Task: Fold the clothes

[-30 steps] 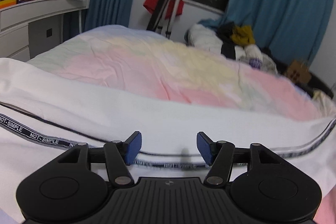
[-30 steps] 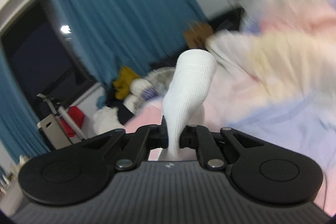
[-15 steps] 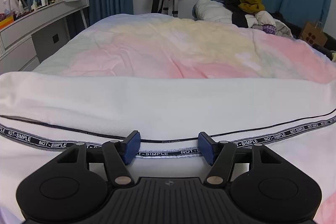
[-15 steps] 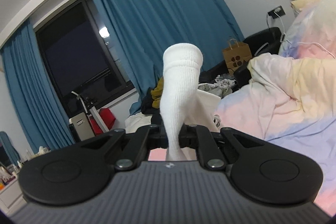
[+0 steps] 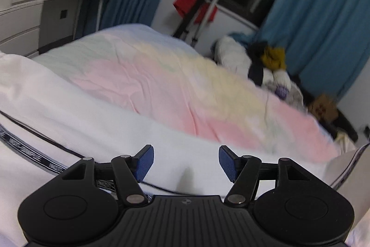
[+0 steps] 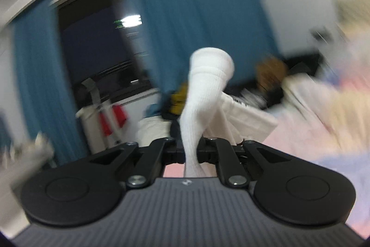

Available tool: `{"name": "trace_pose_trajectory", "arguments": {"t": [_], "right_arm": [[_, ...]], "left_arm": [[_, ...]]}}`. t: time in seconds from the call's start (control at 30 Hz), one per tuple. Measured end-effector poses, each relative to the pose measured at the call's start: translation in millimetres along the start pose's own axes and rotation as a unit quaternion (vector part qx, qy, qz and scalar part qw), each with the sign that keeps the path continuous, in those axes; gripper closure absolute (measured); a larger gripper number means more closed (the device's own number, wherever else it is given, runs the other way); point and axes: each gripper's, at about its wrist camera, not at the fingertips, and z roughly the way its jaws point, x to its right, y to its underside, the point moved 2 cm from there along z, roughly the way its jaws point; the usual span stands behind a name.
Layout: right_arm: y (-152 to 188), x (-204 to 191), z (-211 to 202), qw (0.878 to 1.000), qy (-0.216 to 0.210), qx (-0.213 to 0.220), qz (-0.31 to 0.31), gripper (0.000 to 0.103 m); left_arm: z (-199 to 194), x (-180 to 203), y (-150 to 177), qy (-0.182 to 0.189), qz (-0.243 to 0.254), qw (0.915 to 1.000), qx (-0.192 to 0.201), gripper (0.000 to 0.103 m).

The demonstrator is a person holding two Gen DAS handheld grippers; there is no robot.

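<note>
A white garment [image 5: 97, 117] with a black lettered band [image 5: 30, 154] lies spread across the near part of the bed. My left gripper [image 5: 185, 162] hovers just over it, open, blue pads wide apart with nothing between them. In the right wrist view my right gripper [image 6: 191, 149] is shut on a white ribbed cuff [image 6: 205, 85] of the garment, which stands up from the jaws into the air. More white cloth [image 6: 245, 117] trails behind it. The right wrist view is blurred by motion.
The bed has a pastel pink and yellow cover [image 5: 185, 89]. A heap of clothes [image 5: 261, 64] lies at its far end, by a tripod [image 5: 203, 13] and blue curtains [image 5: 323, 22]. A white dresser [image 5: 34, 8] stands at the left. A brown paper bag [image 5: 322, 105] sits at far right.
The left gripper has tilted and swung, still open over the white garment. The right gripper, still shut on the cuff, is swinging fast, blurring its view.
</note>
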Motion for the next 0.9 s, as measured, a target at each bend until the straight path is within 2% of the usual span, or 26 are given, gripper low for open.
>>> {"name": "trace_pose_trajectory", "arguments": {"t": [0.1,0.2,0.3,0.33,0.4,0.43,0.5,0.6,0.7,0.83,0.9], "right_arm": [[21,-65,-15,0.995,-0.062,-0.016,-0.08,0.093],[64,-125,-31,0.976,-0.125,-0.058,-0.166,0.093],[131,-164,-46,0.942,-0.181,-0.134,-0.25,0.093],[156,-172,-49,0.925,-0.196,-0.169,-0.277,0.093],[193,-181,-55,0.897,-0.206,-0.211,-0.33,0.093],[199,-183,-57,0.89,-0.207,-0.214,-0.344,0.093],[197,-183,-58,0.89,-0.207,-0.21,-0.347,0.093],[180,-178,-57,0.905,-0.208,-0.212,-0.305,0.093],[171,-177,-70,0.911,-0.211,-0.2,-0.293,0.093],[183,-184,-75,0.89,-0.239,-0.218,-0.322,0.093],[187,-185,-78,0.887,-0.25,-0.216,-0.323,0.093]], "left_arm": [[-10,-10,-9,0.0,-0.017,0.9997,0.015,0.038],[-12,-20,-11,0.012,-0.04,0.9991,0.008,0.038],[-10,-28,-11,0.029,-0.058,0.9979,-0.006,0.038],[-9,-31,-11,0.034,-0.065,0.9973,-0.011,0.036],[-8,-36,-10,0.045,-0.077,0.9958,-0.021,0.036],[-8,-38,-10,0.051,-0.083,0.995,-0.026,0.036],[-6,-44,-10,0.061,-0.095,0.993,-0.035,0.036],[-4,-39,-8,0.075,-0.096,0.992,-0.03,0.036],[-1,-35,-6,0.089,-0.097,0.991,-0.025,0.036],[3,-29,-3,0.107,-0.098,0.9892,-0.019,0.036],[4,-26,-1,0.117,-0.099,0.9881,-0.015,0.036]]}}
